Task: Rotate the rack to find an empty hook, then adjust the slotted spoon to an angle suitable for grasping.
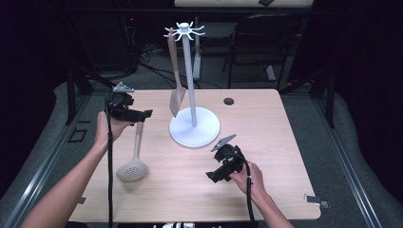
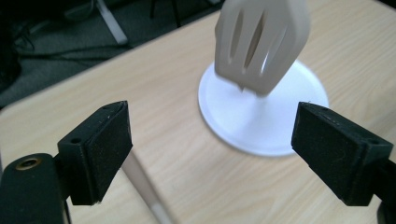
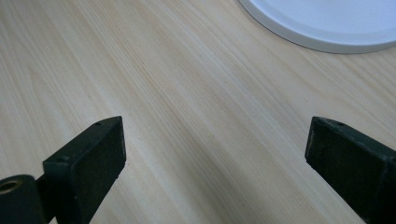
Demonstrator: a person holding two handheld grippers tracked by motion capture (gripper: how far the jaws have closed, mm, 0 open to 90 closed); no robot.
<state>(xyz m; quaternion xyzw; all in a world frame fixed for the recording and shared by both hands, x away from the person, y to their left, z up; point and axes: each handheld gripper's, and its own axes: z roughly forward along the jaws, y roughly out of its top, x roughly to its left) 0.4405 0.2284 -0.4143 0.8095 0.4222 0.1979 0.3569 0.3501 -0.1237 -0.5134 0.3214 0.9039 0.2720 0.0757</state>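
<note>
A white utensil stand [image 1: 194, 127] with a round base and a hook crown stands mid-table. A beige slotted spatula [image 1: 176, 80] hangs from one hook, its blade [image 2: 261, 44] just above the base [image 2: 280, 126]. A beige skimmer [image 1: 132, 166] lies flat on the table left of the stand, and its handle [image 2: 144, 191] runs under my left gripper. My left gripper [image 1: 145, 114] is open, held above the skimmer's handle end and facing the spatula. My right gripper [image 1: 212, 176] is open over bare wood, in front of the stand's base [image 3: 322, 23].
The wooden table [image 1: 266, 190] has a round cable hole [image 1: 228, 101] at the back right. A dark chair [image 1: 266, 42] and cables stand on the floor beyond the far edge. Tape marks [image 1: 317, 201] sit at the front right corner.
</note>
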